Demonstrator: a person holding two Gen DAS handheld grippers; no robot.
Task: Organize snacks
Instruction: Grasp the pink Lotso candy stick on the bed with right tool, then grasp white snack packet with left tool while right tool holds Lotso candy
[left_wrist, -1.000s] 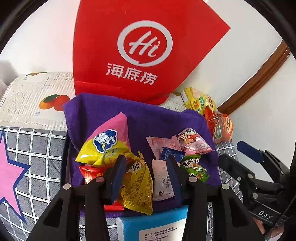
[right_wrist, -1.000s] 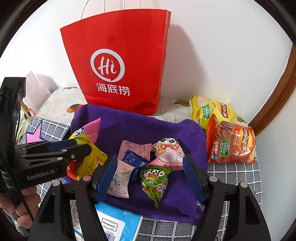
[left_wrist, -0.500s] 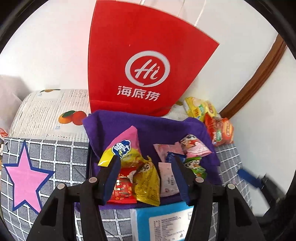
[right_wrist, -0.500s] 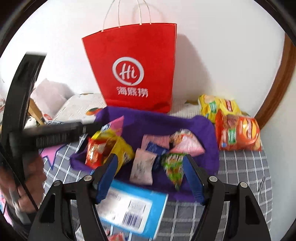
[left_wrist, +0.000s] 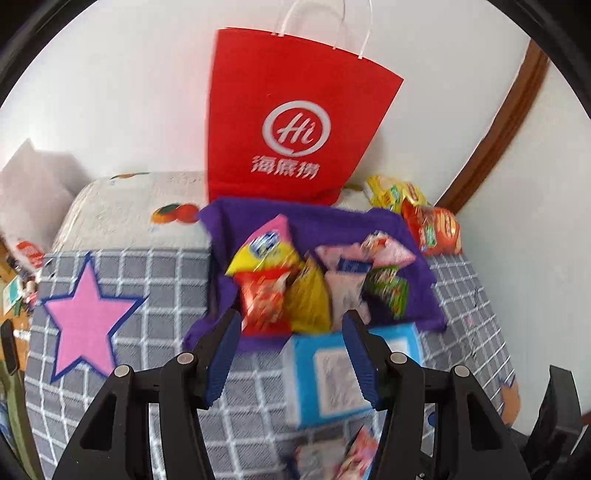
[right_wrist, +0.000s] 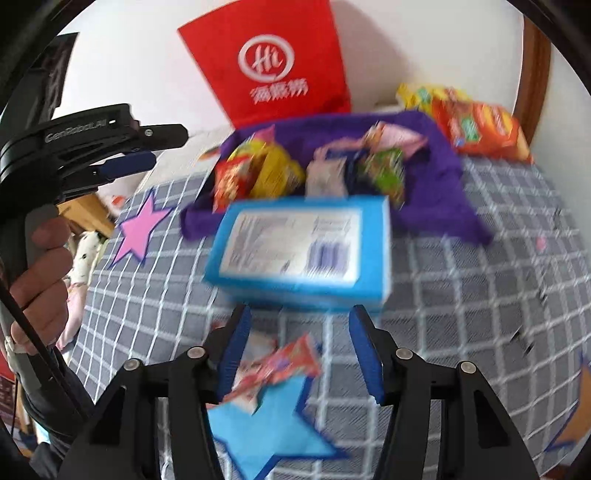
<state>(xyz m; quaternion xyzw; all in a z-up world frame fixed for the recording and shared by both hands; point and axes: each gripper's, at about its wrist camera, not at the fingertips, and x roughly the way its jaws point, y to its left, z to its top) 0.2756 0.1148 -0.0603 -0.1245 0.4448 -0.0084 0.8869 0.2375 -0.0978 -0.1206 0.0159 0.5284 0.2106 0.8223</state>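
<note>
A purple cloth (left_wrist: 325, 221) (right_wrist: 436, 177) lies on the checked bed cover and holds several small snack packets: yellow (left_wrist: 308, 295), red (left_wrist: 262, 295), green (left_wrist: 388, 291) and pink-white ones. A blue box (left_wrist: 343, 373) (right_wrist: 306, 247) lies in front of the cloth. A red snack packet (right_wrist: 280, 365) lies near my right gripper (right_wrist: 299, 347), which is open and empty above the cover. My left gripper (left_wrist: 291, 354) is open and empty, just short of the cloth's front edge; it also shows in the right wrist view (right_wrist: 125, 147) at the left.
A red paper bag (left_wrist: 291, 125) (right_wrist: 273, 62) stands against the white wall behind the cloth. Orange and yellow chip bags (left_wrist: 428, 221) (right_wrist: 476, 122) lie at the back right by a wooden frame. A pink star (left_wrist: 85, 314) marks the cover at left.
Both grippers have pulled back and up from the cloth. More of the bed cover, the blue box and the loose red packet have come into view. Both stay open.
</note>
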